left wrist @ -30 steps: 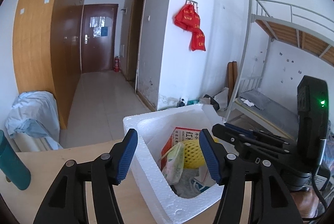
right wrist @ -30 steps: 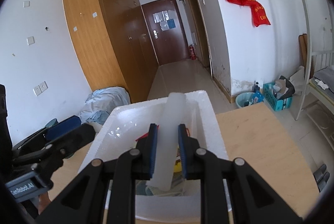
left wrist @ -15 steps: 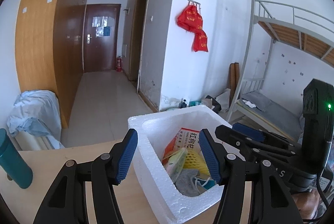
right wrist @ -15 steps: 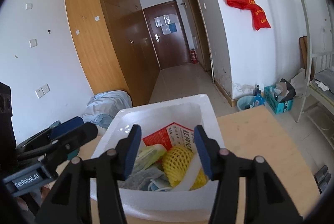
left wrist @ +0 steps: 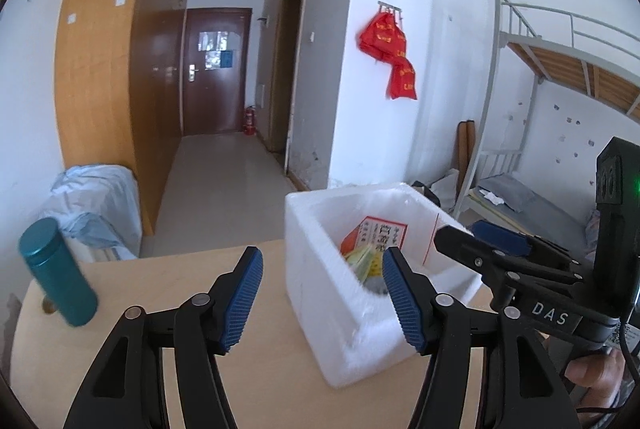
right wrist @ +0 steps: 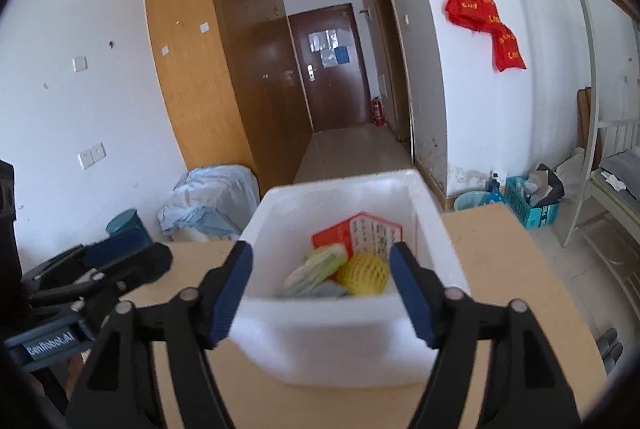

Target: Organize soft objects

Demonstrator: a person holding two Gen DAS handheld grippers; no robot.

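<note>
Soft objects, a yellow foam net (right wrist: 363,273) and greenish packets (right wrist: 316,266), sit in the white foam box (right wrist: 340,333) on the wooden table (right wrist: 516,293), beside a red-and-white carton (right wrist: 360,233). The right gripper (right wrist: 322,293) has just been opening and is now wide and empty. The left gripper (left wrist: 322,299) also gapes empty, near a teal bottle (left wrist: 58,271).

box (right wrist: 352,345) white | net (right wrist: 363,273) yellow | bottle (left wrist: 58,273) teal | tool pads (left wrist: 243,299) blue
</note>
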